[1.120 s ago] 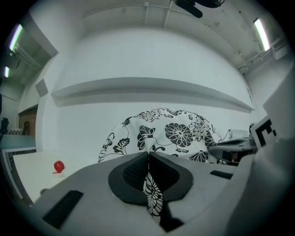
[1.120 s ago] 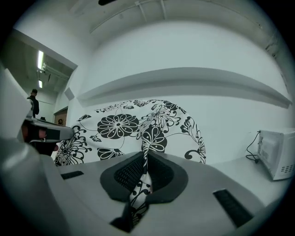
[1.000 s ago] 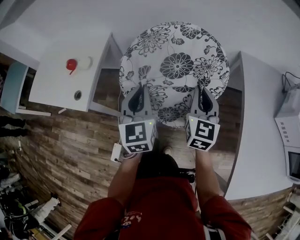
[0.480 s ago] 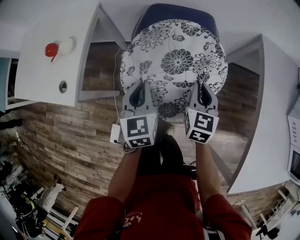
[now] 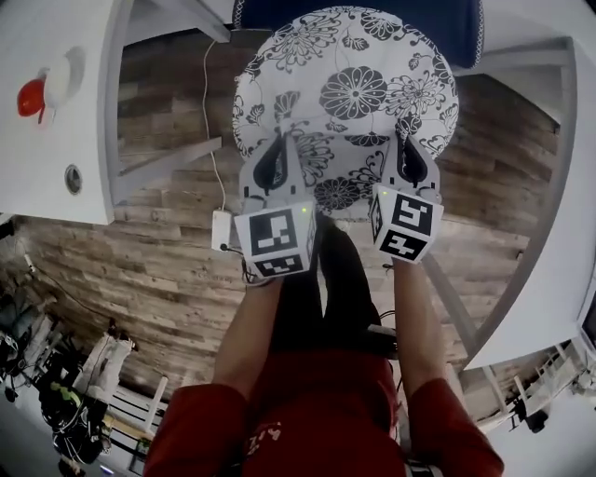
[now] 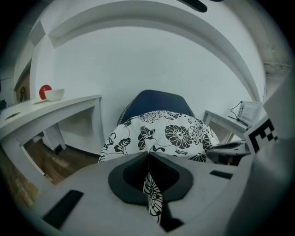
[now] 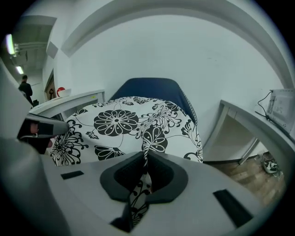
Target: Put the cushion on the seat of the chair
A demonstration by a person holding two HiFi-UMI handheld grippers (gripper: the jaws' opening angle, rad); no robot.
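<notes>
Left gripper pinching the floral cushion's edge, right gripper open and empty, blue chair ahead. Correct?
Not quite: the right gripper is shut on the cushion edge too, as the right gripper view shows. The left gripper does pinch it, and the blue chair is ahead.

The cushion (image 5: 345,93) is soft matt cloth with a printed flower pattern. The chair (image 5: 461,28) back looks like matt blue fabric. The floor (image 5: 140,270) is rough-grained wood planks. The white tabletop (image 5: 37,158) is smooth. The dark fingers (image 6: 131,175) look ribbed and matt.
</notes>
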